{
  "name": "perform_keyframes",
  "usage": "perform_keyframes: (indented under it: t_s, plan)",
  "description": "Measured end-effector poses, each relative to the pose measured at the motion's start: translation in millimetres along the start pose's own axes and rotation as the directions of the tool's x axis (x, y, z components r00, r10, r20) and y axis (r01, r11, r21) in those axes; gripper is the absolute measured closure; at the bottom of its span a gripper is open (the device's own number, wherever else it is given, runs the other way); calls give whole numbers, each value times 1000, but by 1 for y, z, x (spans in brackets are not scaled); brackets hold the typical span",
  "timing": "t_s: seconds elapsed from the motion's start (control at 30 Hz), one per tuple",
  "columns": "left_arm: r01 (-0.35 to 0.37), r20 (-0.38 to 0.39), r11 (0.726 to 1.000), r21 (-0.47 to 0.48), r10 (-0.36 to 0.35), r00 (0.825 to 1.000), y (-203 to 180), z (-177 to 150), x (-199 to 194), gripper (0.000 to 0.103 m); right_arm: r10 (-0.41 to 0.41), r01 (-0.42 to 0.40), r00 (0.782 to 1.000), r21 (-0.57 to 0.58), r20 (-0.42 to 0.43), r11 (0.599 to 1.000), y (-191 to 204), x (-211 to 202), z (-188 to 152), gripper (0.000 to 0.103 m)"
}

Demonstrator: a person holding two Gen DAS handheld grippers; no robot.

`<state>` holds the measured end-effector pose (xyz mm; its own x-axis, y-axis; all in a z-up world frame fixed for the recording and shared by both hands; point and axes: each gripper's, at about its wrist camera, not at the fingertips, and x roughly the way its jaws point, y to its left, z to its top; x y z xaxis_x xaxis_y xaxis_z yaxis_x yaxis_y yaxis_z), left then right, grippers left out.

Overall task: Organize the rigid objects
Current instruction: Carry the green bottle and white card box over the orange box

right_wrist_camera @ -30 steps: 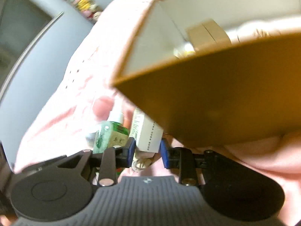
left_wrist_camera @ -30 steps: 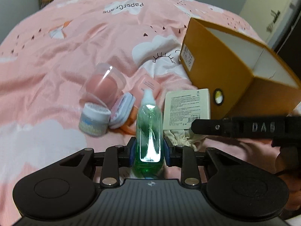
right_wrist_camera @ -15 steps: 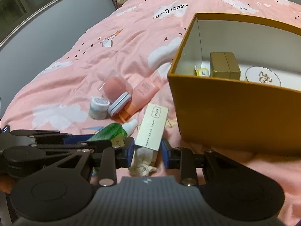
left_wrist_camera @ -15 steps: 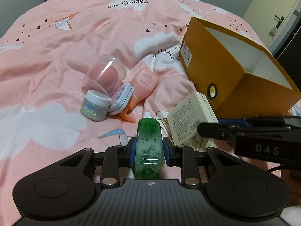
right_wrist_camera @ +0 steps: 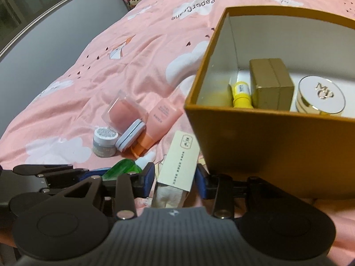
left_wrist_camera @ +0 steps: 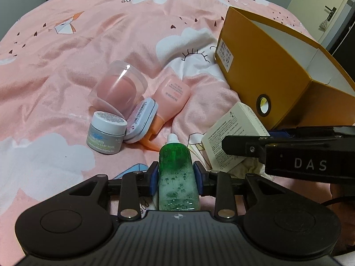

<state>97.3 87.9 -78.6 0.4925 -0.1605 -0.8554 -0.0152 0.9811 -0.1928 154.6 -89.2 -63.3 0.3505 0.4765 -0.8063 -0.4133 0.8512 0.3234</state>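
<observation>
My left gripper point(left_wrist_camera: 176, 178) is shut on a green bottle point(left_wrist_camera: 177, 173) with a white cap, held above the pink bedspread. My right gripper point(right_wrist_camera: 174, 176) is shut on a cream carton point(right_wrist_camera: 179, 163), which also shows in the left wrist view point(left_wrist_camera: 233, 137), just left of the orange box point(right_wrist_camera: 261, 146). The box holds a yellow tube point(right_wrist_camera: 240, 94), a gold carton point(right_wrist_camera: 270, 84) and a round white compact point(right_wrist_camera: 320, 96). The green bottle point(right_wrist_camera: 123, 167) shows at the right gripper's left.
On the bedspread point(left_wrist_camera: 66, 55) lie a grey jar point(left_wrist_camera: 106, 133), a white tin point(left_wrist_camera: 142, 120), a pink tube point(left_wrist_camera: 170, 99) and a clear case with a pink sponge point(left_wrist_camera: 119, 86). The orange box point(left_wrist_camera: 266, 66) stands at the right. A door point(left_wrist_camera: 321, 11) is far right.
Both grippers have lifted and drawn back with their objects. The right wrist view has swung from the box's outer wall to look down into the box.
</observation>
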Motion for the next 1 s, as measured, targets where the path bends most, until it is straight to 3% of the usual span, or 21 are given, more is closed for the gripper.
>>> perform_keyframes:
  t_s: [0.27, 0.6, 0.77, 1.0]
  plan:
    - [-29, 52, 1000, 12, 28, 998, -7, -5, -11, 70, 9, -9, 1000, -2, 13, 1000, -1, -6, -2, 73]
    - [-11, 167, 1000, 15, 9, 986, -21, 0, -44, 70, -9, 27, 992, -146, 126, 989, 19, -52, -5, 76]
    - [14, 233, 999, 35, -22, 972, -36, 10, -65, 70, 10, 25, 981, -179, 192, 984, 20, -84, -1, 76]
    - [61, 328, 994, 93, -89, 940, -63, 37, -94, 70, 38, 25, 953, -205, 300, 979, 17, -133, 15, 76]
